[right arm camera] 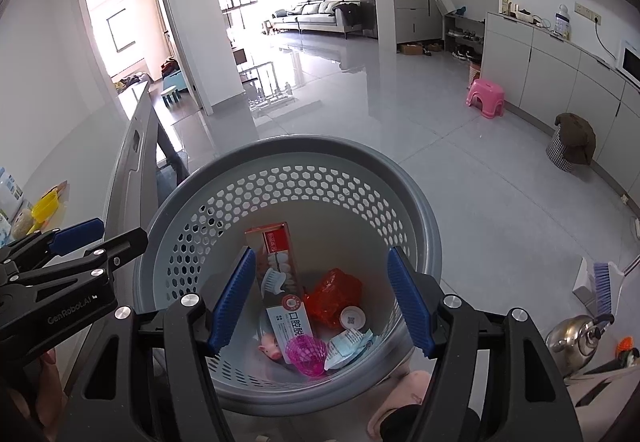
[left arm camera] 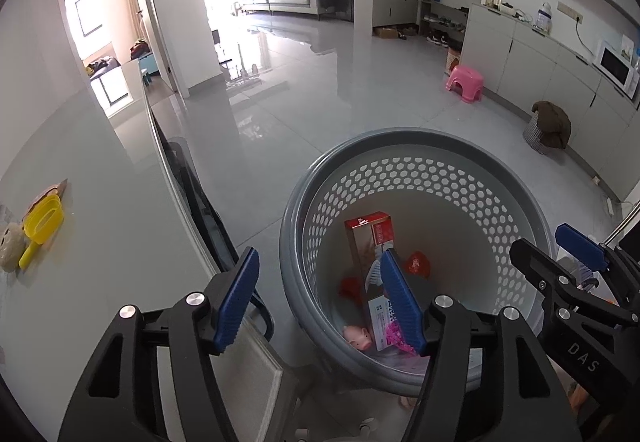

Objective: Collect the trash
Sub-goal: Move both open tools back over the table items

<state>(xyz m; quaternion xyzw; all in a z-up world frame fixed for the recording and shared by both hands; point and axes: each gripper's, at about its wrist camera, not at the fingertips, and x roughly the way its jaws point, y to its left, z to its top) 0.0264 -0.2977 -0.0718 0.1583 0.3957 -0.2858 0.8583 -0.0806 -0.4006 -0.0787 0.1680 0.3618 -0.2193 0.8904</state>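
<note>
We hold both claws over the round grey perforated plastic basket [right arm camera: 404,178]: the left gripper [left arm camera: 320,302] and right gripper [right arm camera: 322,300] both gape wide, gripping nothing. Inside the basket lie a long toothpaste carton [right arm camera: 280,282], crumpled red wrapper [right arm camera: 334,296] and small pink pig toy [right arm camera: 269,347].

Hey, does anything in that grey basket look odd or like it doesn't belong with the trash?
Yes: a small pink pig toy lies at the bottom of the basket, beside the toothpaste box and red wrapper. It looks intact, unlike the packaging around it.
</note>
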